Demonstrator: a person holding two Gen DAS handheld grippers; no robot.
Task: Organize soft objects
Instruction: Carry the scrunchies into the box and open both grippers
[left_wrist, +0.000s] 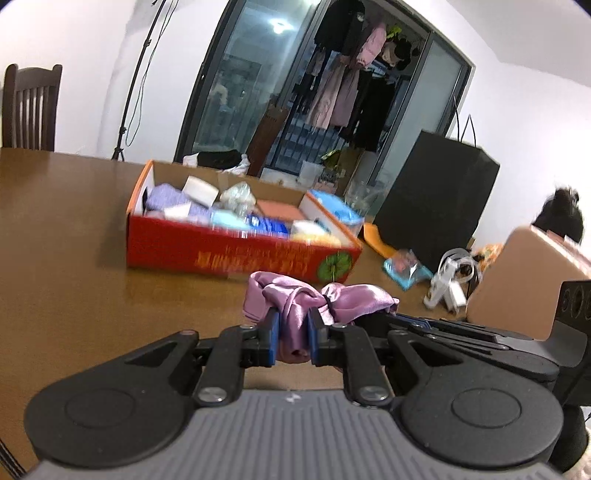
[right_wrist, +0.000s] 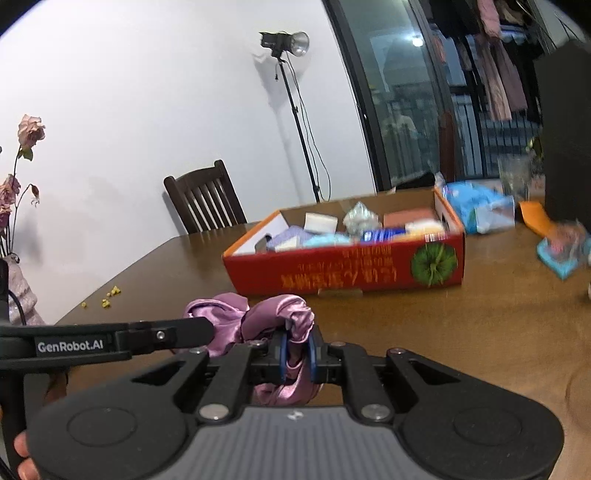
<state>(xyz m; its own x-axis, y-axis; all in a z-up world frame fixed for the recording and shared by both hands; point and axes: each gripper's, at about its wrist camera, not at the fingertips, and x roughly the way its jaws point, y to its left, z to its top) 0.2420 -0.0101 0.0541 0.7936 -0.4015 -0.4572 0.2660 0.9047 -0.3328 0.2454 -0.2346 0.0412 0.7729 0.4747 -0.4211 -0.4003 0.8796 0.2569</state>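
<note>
Nearest the cameras, the left gripper (left_wrist: 292, 338) and the right gripper (right_wrist: 297, 354) each had their jaws closed narrow on the same purple satin cloth (left_wrist: 295, 299), a bunched piece held up just above the wooden table (left_wrist: 66, 240) between the two tools. The left gripper pinched one gathered end and the right gripper the other, the two standing close beside each other.

To carry this step well, I judged that both grips should stay firm while the cloth was lifted clear of the tabletop, because satin is slippery and a loose pinch could let it slide out. The two tools would need to travel together so the fabric was not tugged from either hold.

Beyond the cloth, toward the far middle of the table, lay the red cardboard box (left_wrist: 236, 254), open on top and already crowded with soft packets and sponges; its near wall would have to be cleared. To the right sat a blue packet (left_wrist: 406, 271), white cables (left_wrist: 448, 280) and a black bag (left_wrist: 436, 199). A chair (right_wrist: 207, 201) stood at the far left.
</note>
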